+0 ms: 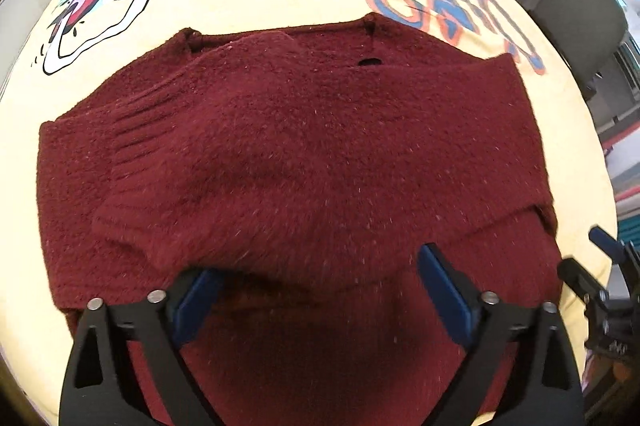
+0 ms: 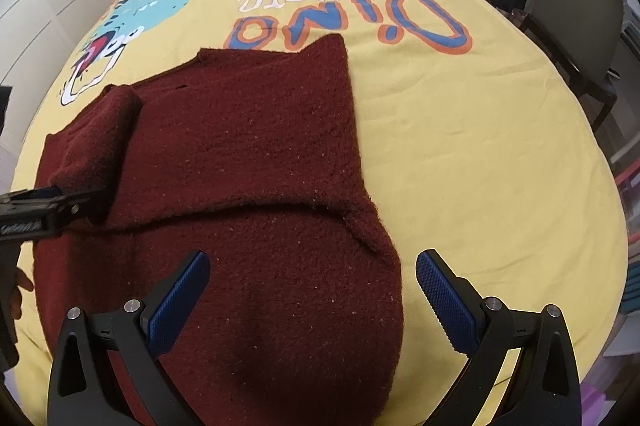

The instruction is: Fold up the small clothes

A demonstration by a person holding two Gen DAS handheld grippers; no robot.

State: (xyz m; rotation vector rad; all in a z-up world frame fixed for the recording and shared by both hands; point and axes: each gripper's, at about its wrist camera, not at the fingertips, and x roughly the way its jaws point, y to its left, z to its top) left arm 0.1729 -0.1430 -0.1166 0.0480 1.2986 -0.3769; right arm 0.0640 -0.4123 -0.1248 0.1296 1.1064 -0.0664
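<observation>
Your left gripper (image 1: 318, 290) only shows its finger ends in its own view – the frame's bottom edge chops off the rest, and the sweater's (image 1: 296, 153) near hem goes with it. In the right wrist view the same gripper pokes in from the left edge, so you can't see how its jaws stand from there, and the hand (image 2: 18, 292) below it is just a sliver. The sweater covers part of the lettering on the yellow bedspread (image 2: 460, 145) – can't read the hidden bit. The chair (image 2: 580, 25) is cut by the fisheye rim, and the stuff on the shelves behind is too small to tell.
</observation>
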